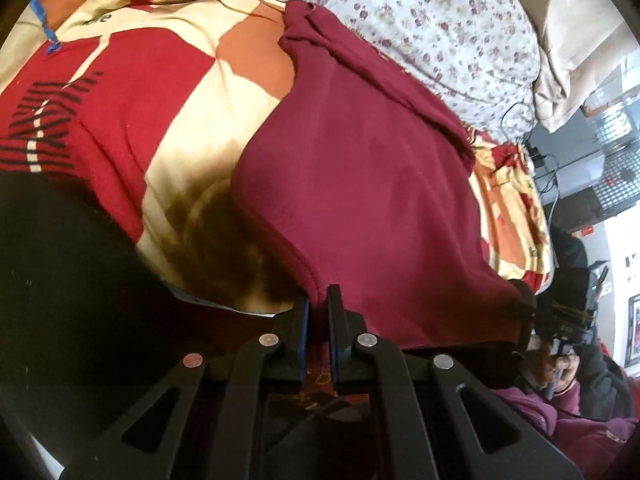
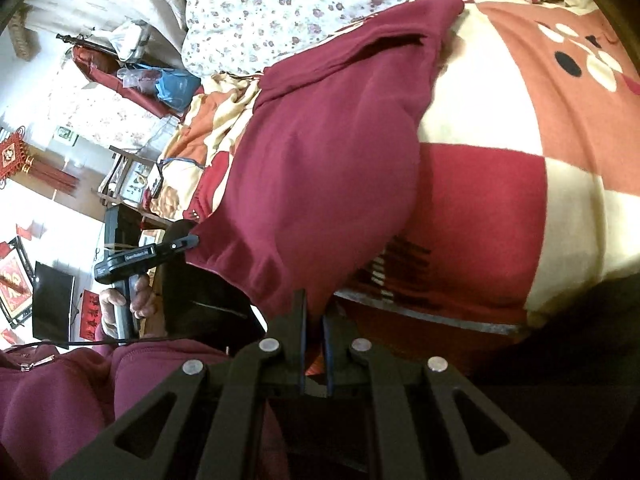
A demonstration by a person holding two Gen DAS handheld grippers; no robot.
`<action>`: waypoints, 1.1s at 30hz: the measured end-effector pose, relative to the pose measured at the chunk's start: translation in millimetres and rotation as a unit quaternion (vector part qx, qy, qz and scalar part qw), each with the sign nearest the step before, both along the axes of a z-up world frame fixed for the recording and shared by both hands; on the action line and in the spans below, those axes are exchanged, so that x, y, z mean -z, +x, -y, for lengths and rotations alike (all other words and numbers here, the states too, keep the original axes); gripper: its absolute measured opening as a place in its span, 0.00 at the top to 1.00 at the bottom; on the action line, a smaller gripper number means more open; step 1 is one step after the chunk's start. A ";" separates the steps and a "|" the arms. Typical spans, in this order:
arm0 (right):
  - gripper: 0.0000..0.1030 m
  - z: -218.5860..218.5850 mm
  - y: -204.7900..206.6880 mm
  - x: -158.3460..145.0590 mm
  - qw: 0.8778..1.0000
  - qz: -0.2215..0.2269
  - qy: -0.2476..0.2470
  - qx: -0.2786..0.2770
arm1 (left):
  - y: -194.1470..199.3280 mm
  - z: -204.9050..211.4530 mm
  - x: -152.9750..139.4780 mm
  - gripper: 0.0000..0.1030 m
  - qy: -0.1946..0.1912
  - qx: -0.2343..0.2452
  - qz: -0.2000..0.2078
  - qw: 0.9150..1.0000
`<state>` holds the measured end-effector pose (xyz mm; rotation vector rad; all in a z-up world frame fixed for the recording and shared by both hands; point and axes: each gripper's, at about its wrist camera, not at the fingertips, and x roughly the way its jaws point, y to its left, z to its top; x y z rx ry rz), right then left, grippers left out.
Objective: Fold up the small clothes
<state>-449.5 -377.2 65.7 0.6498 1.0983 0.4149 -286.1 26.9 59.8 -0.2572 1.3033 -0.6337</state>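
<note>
Left wrist view
Left tongs [image 1: 318, 300]: drawn narrow and pinching the hemmed near edge of the maroon garment [image 1: 360, 168]; cloth fills the slot between the jaws.
Garment position: spread over the patterned blanket [image 1: 168, 92] on the bed, its far end bunched near the floral sheet [image 1: 432, 20].
Other tool: the right tongs [image 1: 528, 304] sit at the garment's far near-corner, the person's hand behind them; from here I cannot tell how their jaws stand.

Right wrist view
Right tongs [image 2: 314, 308]: narrow, closed on the garment's [image 2: 332, 160] lower edge, fabric caught between the jaws.
Left tongs from this side [image 2: 188, 242]: tip touching the ribbed corner of the same edge, held by a hand [image 2: 128, 300].
Garment lie: draped across the blanket [image 2: 520, 152], slightly billowed in the middle, a flap folded at the far end near the floral sheet [image 2: 280, 4].

Handling
Feel: likely soft, light knit that sags and wrinkles; not fragile, not slippery.
Where to hold: the two hem corners, as thicker stitching gives the firmest bite.
Risk: a loose middle may crease or drag the blanket if lifted unevenly.
</note>
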 end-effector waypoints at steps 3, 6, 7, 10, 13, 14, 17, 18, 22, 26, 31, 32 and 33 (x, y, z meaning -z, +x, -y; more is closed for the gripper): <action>0.94 -2.4 4.7 -0.4 1.000 -0.002 0.001 -0.002 | 0.4 2.2 0.5 1.00 0.025 -0.001 0.009 1.000; 0.94 -2.7 9.9 -3.6 1.000 0.001 0.012 0.000 | 0.6 2.1 -0.8 1.00 0.040 -0.009 0.015 0.999; 0.94 -2.3 10.9 -5.3 1.000 0.005 0.015 0.000 | 0.0 2.4 -3.2 1.00 0.044 -0.011 0.020 0.999; 0.94 -1.2 15.7 -12.0 1.000 0.019 0.020 0.002 | -1.4 4.4 -12.5 1.00 0.060 -0.010 0.048 0.997; 0.94 3.4 22.1 -15.9 0.999 0.028 0.022 0.007 | -0.2 9.8 -25.6 1.00 0.073 -0.009 0.081 0.994; 0.94 4.2 23.8 -16.8 0.999 0.030 0.020 0.008 | 1.2 11.6 -29.2 1.00 0.076 -0.008 0.090 0.993; 0.94 10.0 33.9 -22.0 0.999 0.040 0.024 0.018 | 7.3 18.7 -41.5 1.00 0.083 -0.005 0.117 0.990; 0.94 11.5 36.9 -24.6 0.999 0.044 0.022 0.021 | 9.8 20.1 -44.7 1.00 0.083 -0.006 0.123 0.989; 0.94 20.1 49.2 -33.2 0.997 0.054 0.021 0.042 | 23.9 27.0 -58.6 1.00 0.083 -0.014 0.147 0.985; 0.94 25.7 61.8 -40.8 0.996 0.066 0.016 0.053 | 41.5 31.4 -70.4 1.00 0.078 -0.027 0.168 0.982; 0.94 33.5 77.9 -50.5 0.994 0.081 0.010 0.075 | 55.9 34.4 -77.7 1.00 0.072 -0.039 0.182 0.980; 0.94 34.2 80.6 -51.8 0.993 0.084 0.009 0.078 | 58.0 34.6 -78.5 1.00 0.070 -0.041 0.183 0.980; 0.94 34.8 83.5 -53.1 0.993 0.086 0.007 0.081 | 61.0 34.5 -79.5 1.00 0.068 -0.044 0.185 0.979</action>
